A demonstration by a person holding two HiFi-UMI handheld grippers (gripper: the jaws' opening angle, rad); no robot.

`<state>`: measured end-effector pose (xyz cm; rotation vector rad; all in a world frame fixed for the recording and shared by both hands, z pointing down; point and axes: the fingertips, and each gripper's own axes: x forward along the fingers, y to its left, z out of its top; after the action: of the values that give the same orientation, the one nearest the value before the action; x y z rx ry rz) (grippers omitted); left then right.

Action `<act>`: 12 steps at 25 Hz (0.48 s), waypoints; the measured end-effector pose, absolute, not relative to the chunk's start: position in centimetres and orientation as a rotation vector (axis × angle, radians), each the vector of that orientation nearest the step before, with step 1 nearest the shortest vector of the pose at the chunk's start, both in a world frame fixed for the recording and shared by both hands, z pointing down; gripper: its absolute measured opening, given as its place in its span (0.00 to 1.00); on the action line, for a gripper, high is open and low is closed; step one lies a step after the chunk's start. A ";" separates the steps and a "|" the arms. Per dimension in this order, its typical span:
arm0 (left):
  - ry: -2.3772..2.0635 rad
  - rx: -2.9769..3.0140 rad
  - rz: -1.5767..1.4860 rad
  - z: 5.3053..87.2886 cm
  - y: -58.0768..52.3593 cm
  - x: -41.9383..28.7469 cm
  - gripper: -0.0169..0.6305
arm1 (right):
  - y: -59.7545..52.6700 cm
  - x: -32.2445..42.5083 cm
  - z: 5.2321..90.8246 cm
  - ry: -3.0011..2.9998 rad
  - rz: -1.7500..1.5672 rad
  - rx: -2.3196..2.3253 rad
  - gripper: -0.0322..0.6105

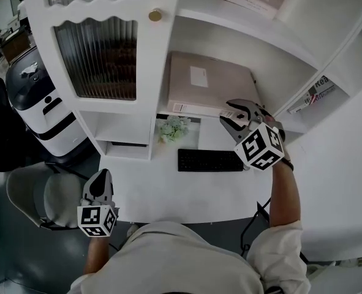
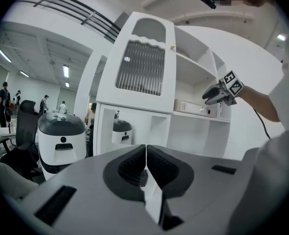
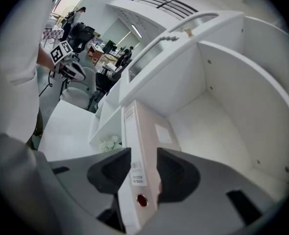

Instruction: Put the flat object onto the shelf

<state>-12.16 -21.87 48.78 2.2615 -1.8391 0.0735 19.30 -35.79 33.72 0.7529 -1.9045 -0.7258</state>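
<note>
A pale beige binder (image 1: 208,84) lies flat on the white shelf (image 1: 272,72), its labelled spine toward the desk. My right gripper (image 1: 236,118) is at the spine's right end. In the right gripper view the binder (image 3: 144,146) runs between the two dark pads (image 3: 116,168), which touch its two faces, so the right gripper (image 3: 144,166) is shut on it. My left gripper (image 1: 100,179) hangs low at the desk's front left edge. Its jaws meet in the left gripper view with nothing between them, so the left gripper (image 2: 145,165) is shut.
A black keyboard (image 1: 208,160) and a small plant (image 1: 174,129) sit on the white desk (image 1: 168,192) below the shelf. A ribbed-glass cabinet door (image 1: 98,57) stands left of the shelf bay. Books (image 1: 315,94) lean in the right bay. A white robot (image 1: 37,97) and a chair (image 1: 43,195) are at the left.
</note>
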 end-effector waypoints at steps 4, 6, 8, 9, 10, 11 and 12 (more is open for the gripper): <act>-1.815 2.285 0.078 48.7 -22.0 -11.8 0.04 | -34.4 19.6 33.5 -1.924 -0.727 0.826 0.26; -1.805 2.296 0.079 48.6 -22.1 -11.7 0.04 | -33.8 19.7 33.3 -1.936 -0.726 0.863 0.24; -1.794 2.307 0.078 48.5 -22.2 -11.5 0.04 | -33.2 19.8 33.1 -1.951 -0.724 0.905 0.22; -1.790 2.312 0.077 48.4 -22.2 -11.5 0.04 | -32.8 19.8 33.0 -1.960 -0.723 0.927 0.20; -1.786 2.317 0.078 48.4 -22.3 -11.4 0.04 | -32.5 19.9 32.9 -1.970 -0.721 0.947 0.18; -1.782 2.321 0.079 48.3 -22.3 -11.4 0.04 | -32.1 19.9 32.9 -1.980 -0.720 0.965 0.17; -1.778 2.325 0.080 48.2 -22.3 -11.3 0.04 | -31.8 19.9 32.8 -1.990 -0.719 0.981 0.15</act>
<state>-11.34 -22.33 48.25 2.3250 -1.7783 0.0805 19.87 -31.81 32.81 0.9815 -1.9903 -0.7189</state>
